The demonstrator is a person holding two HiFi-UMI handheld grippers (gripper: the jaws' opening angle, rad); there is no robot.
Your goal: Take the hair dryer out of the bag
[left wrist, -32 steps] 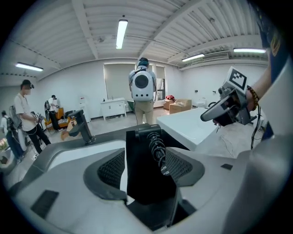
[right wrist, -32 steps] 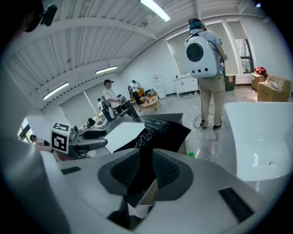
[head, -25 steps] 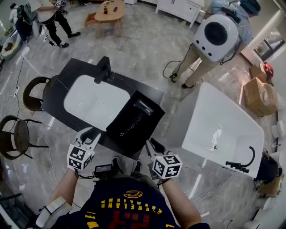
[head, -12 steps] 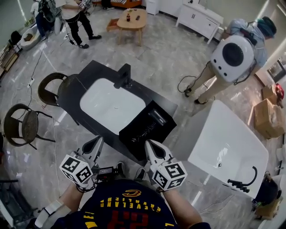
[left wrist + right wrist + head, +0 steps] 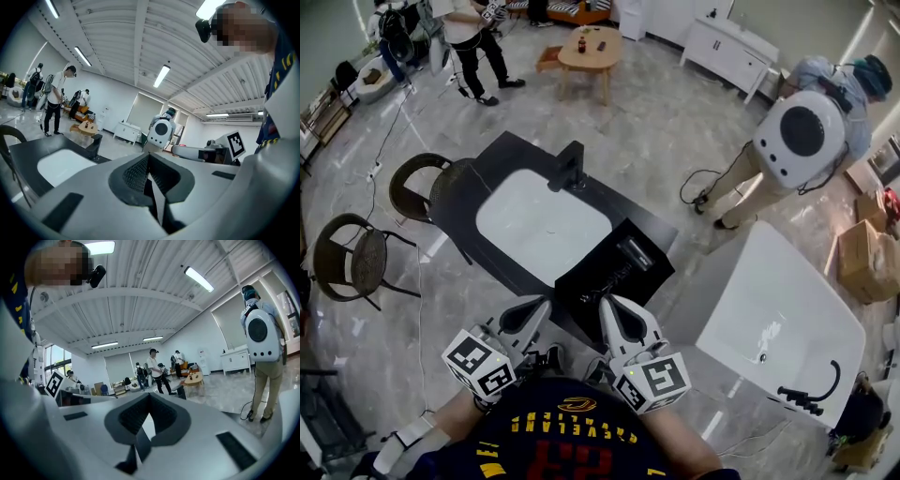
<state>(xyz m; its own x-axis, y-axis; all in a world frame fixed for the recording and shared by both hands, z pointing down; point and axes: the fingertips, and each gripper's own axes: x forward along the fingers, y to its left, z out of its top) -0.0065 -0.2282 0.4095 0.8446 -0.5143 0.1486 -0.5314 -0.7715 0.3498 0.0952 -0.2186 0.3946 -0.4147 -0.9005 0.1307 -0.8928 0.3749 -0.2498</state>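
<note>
From the head view I see the white left gripper (image 5: 542,306) and the white right gripper (image 5: 609,306) held side by side close in front of the operator's body, each with its marker cube nearest the chest and its tips pointing at the near edge of the black desk (image 5: 467,192). In the left gripper view the dark ribbed fingers (image 5: 134,172) are pressed together with nothing between them. The right gripper view shows the same: its fingers (image 5: 132,415) meet and grip nothing. The open black rectangular bag (image 5: 581,283) sits on the right end of the desk, just beside the white inset sink basin (image 5: 542,230) with its black faucet (image 5: 570,168). The dark hair dryer (image 5: 630,255) lies inside that bag, with a pale grey part showing at the far end; I cannot make out more of its shape. Both grippers' tips show at the bag's near edge, but neither has hold of the bag.
</note>
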